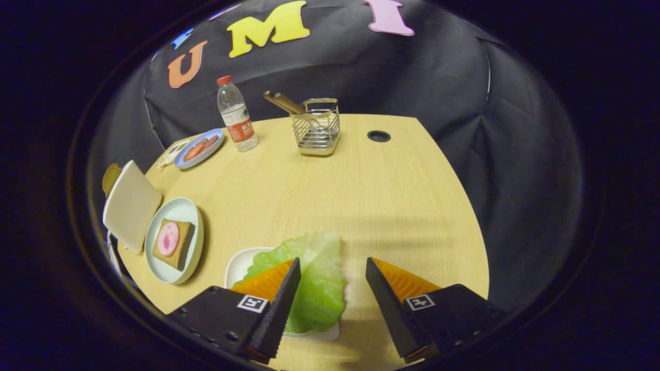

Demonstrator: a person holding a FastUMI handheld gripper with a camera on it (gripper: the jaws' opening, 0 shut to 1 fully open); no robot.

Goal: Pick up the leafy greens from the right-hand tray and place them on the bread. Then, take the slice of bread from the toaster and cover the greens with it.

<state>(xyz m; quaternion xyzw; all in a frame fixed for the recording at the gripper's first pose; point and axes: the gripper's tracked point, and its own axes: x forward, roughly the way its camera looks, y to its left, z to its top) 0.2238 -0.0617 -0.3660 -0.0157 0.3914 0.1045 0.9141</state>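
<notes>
I see my gripper (332,268) wide open, holding nothing. The leafy greens (314,278) lie on a white tray (238,265), between the fingers, nearer the left one. At 10 o'clock, bread (174,243) on a plate (175,208); beside it the toaster (131,205). The bottle (236,114) label at 11 o'clock is unreadable.

The claw (332,268) points forward and slightly downward, its two fingers (281,293) spread wide apart with a clear gap between the tips. Nothing is pinched between them; both fingers angle inward from the bottom corners.
</notes>
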